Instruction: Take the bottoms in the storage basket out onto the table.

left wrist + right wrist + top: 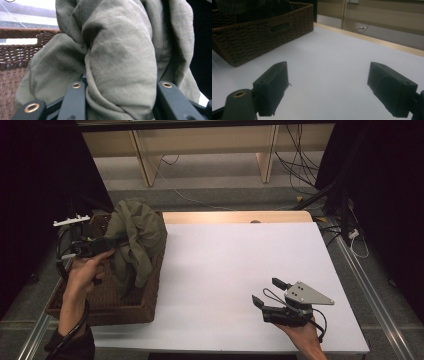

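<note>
An olive-green cloth [137,232] is bunched up and hangs over a brown wicker basket [125,312] at the table's left edge, its lower folds trailing into the basket. My left gripper [107,243] reaches in from the left and is shut on the cloth. In the left gripper view a thick fold of the cloth [120,45] is pinched between the two black jaws of the left gripper [121,83]. My right gripper [267,291] is held low over the white table near the front right, open with nothing in it; the right gripper [328,75] points toward the basket [262,32].
The white table top [240,250] stretches between the basket and my right gripper, with a wooden strip [235,217] along its far edge. Beyond it are wooden shelf legs [265,155] and loose cables [300,165] on the floor.
</note>
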{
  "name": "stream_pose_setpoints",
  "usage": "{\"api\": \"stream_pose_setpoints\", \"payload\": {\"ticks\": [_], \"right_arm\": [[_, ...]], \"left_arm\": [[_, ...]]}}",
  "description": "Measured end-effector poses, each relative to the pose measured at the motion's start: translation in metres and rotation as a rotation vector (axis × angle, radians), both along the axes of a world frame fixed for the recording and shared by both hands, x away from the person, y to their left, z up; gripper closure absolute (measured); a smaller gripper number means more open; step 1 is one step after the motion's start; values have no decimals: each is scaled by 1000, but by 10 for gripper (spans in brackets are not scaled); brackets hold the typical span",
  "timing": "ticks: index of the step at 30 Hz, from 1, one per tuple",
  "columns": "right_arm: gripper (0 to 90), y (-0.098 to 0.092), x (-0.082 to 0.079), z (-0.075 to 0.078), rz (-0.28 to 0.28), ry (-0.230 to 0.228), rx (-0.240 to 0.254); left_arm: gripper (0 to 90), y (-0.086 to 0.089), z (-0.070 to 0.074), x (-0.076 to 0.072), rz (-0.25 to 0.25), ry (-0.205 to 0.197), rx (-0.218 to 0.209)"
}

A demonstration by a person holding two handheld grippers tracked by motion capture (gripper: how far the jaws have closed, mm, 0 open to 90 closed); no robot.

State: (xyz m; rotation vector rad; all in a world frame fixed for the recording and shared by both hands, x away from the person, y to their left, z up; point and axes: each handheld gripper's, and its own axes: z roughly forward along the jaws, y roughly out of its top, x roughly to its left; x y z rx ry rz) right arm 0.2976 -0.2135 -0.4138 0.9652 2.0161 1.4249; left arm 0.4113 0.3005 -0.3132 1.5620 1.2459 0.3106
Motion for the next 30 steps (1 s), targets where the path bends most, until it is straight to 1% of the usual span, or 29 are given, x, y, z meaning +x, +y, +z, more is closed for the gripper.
{"api": "stream_pose_setpoints", "payload": {"ticks": [4,5,6,12,20,21,23,26,27,28,30], "right_arm": [[179,0,0,0,-1,1,0],[179,0,0,0,-1,1,0],[179,0,0,0,-2,1,0],[179,-1,0,0,-5,0,3],[179,-2,1,0,-13,3,5],[179,-2,1,-1,-14,5,2],[179,-2,1,-1,-13,6,1],[179,-1,2,-1,-12,7,0],[179,-1,2,-1,-13,5,4],[179,-1,2,-1,-13,5,4],[179,-2,2,0,-13,0,4]], "left_arm": [[596,-9,2,0,-23,-10,1],[596,-9,2,0,-23,-10,1],[596,-13,4,-1,-34,-14,-3],[597,-22,6,-1,-58,-23,-2],[597,-35,12,1,-95,-40,-4],[597,-40,14,3,-110,-49,-12],[597,-42,15,3,-117,-52,-15],[597,-51,18,6,-138,-61,-12],[597,-58,19,8,-153,-64,-11],[597,-58,19,8,-153,-64,-11],[597,-66,20,10,-170,-65,-9]]}}
